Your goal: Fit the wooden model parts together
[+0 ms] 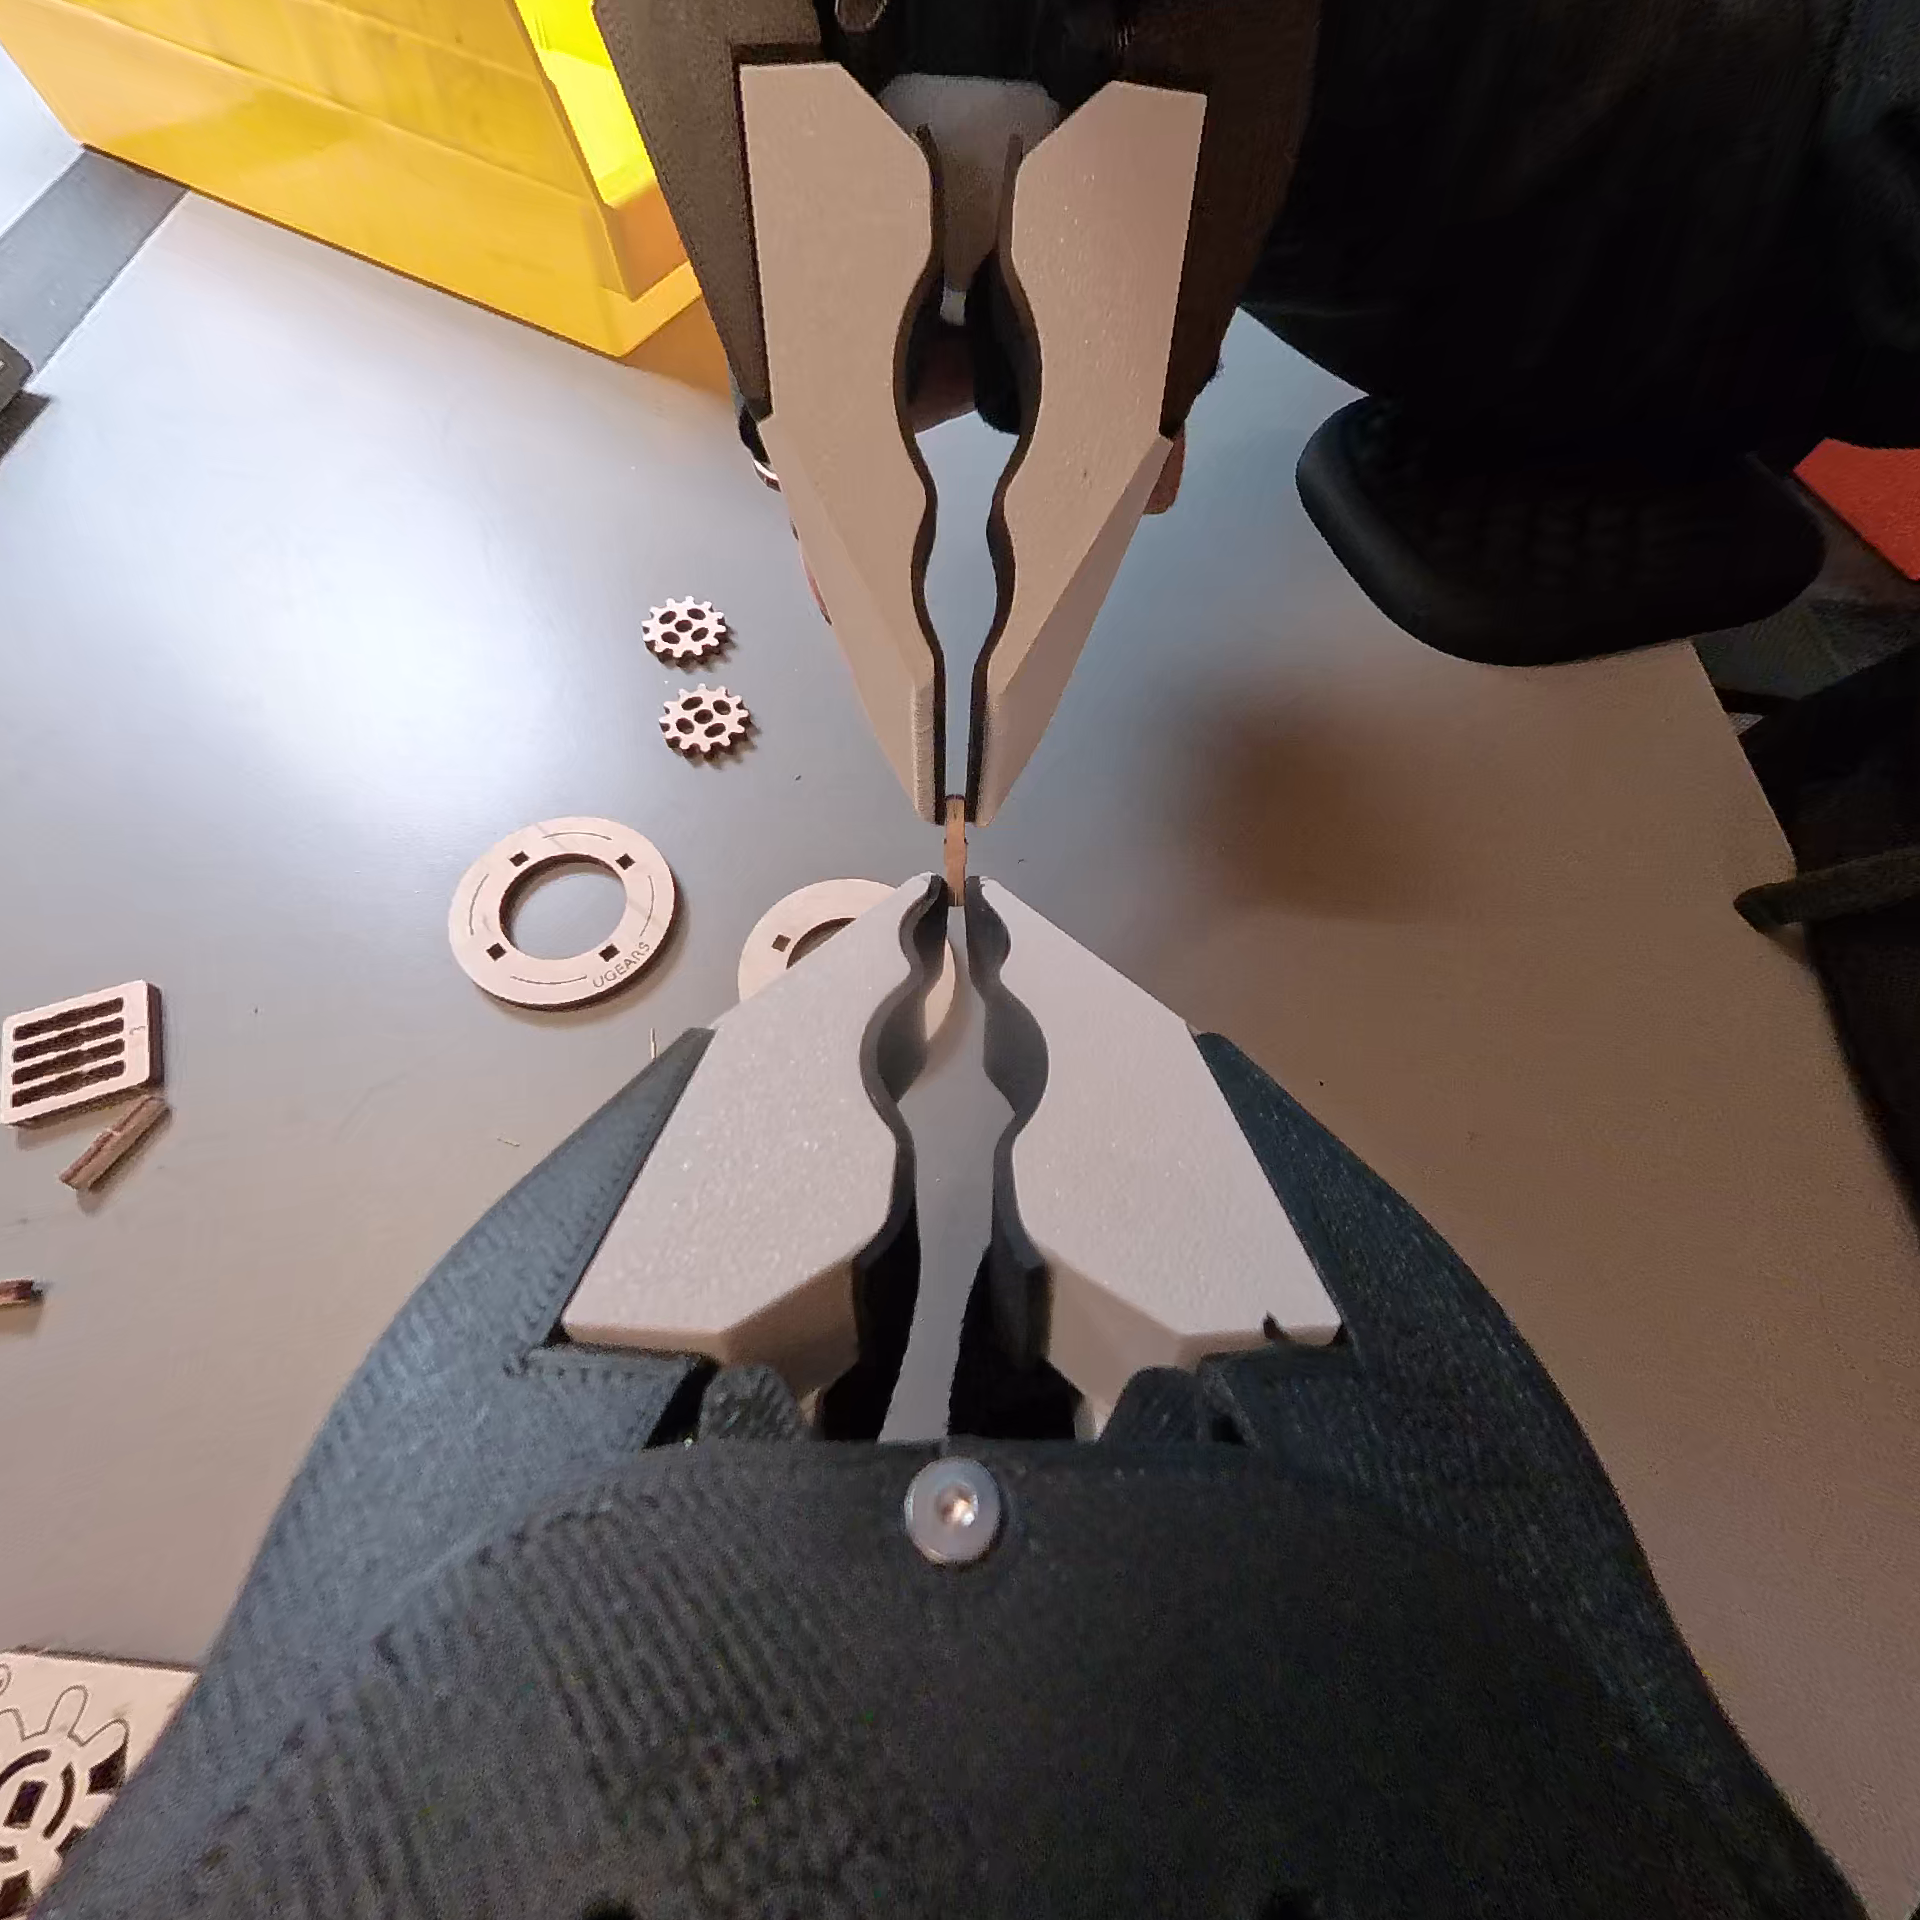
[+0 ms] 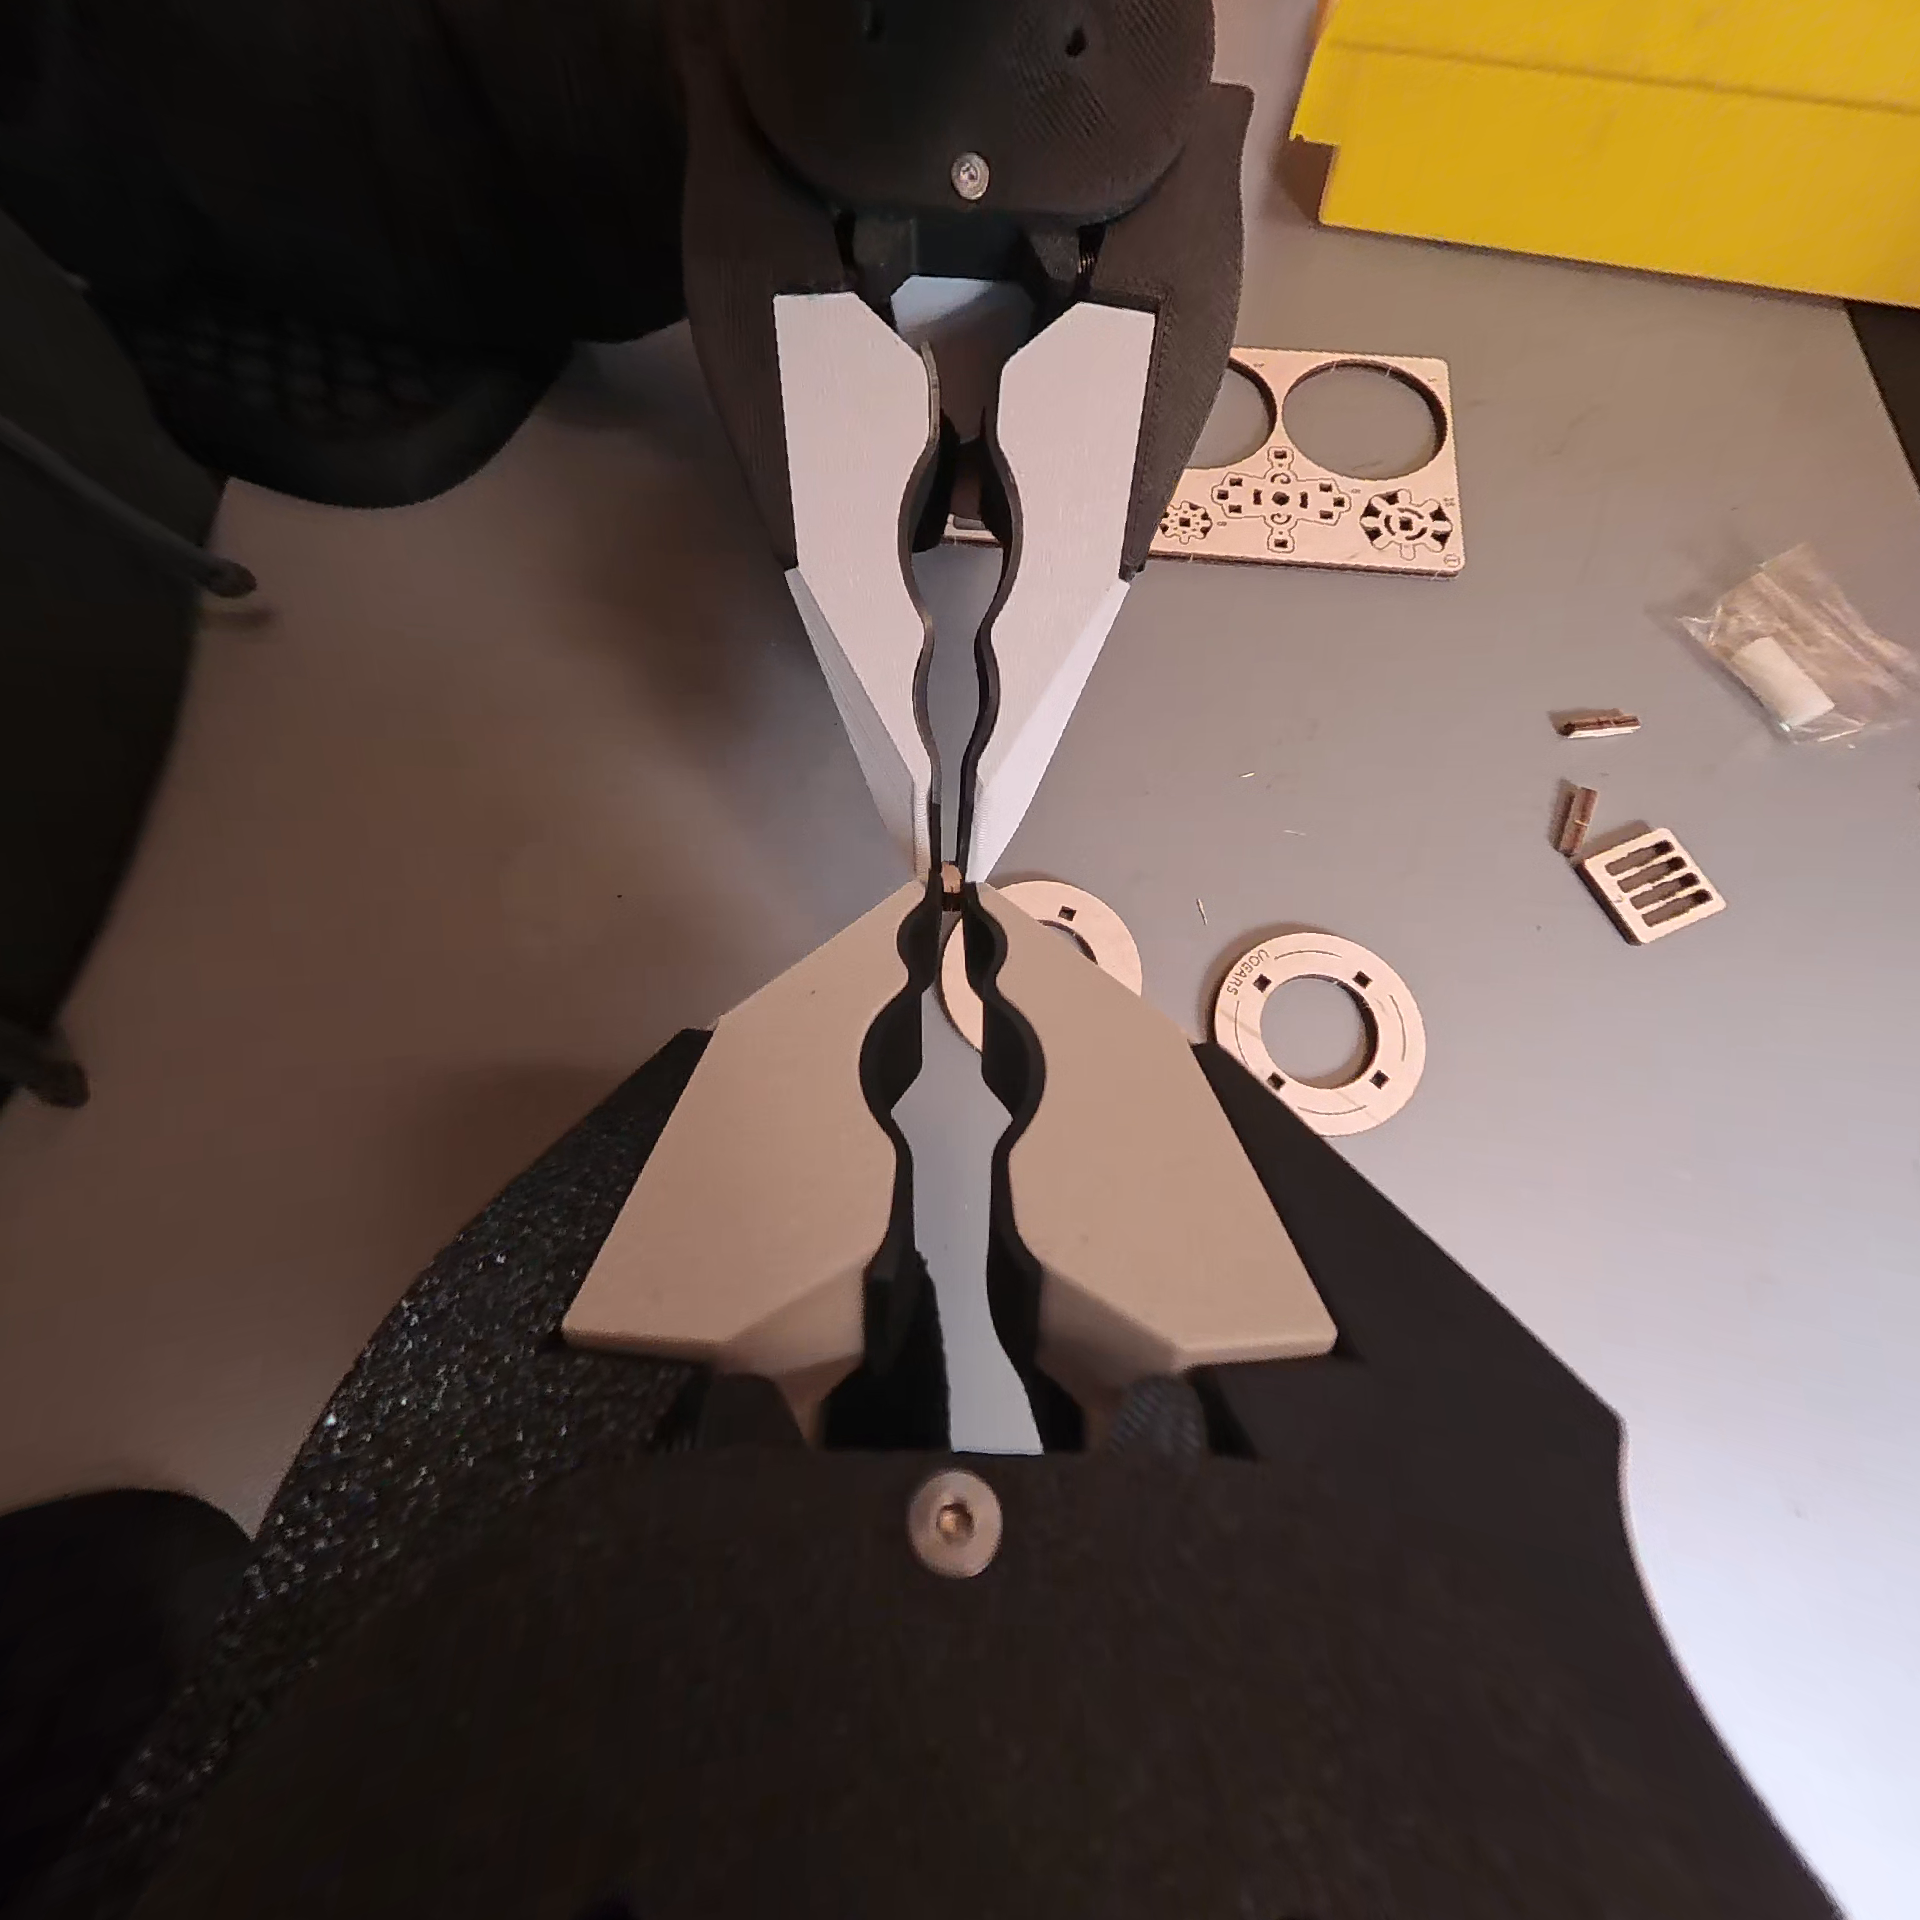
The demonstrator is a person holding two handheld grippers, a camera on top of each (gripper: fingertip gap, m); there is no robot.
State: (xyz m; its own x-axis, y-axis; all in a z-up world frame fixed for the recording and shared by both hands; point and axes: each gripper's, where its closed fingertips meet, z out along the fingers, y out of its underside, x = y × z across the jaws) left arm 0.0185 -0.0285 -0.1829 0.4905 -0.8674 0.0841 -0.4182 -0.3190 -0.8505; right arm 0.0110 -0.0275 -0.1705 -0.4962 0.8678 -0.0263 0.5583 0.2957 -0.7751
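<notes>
Left wrist view: left gripper (image 1: 954,885) and right gripper (image 1: 956,808) meet tip to tip, both pinched on one small thin wooden piece (image 1: 954,844).
Piece: held above grey table (image 1: 1351,1039).
Nearby: flat wooden ring (image 1: 562,912), two small wooden gears (image 1: 694,675).

Bare table (image 1: 1403,1039) right of wooden rings (image 1: 562,912); gears (image 1: 684,629) left.

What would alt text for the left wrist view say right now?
Left gripper and right gripper meet tip to tip, both pinching one small wooden piece above the grey table. Two small gears, a wooden ring and a slatted grille lie left.
</notes>
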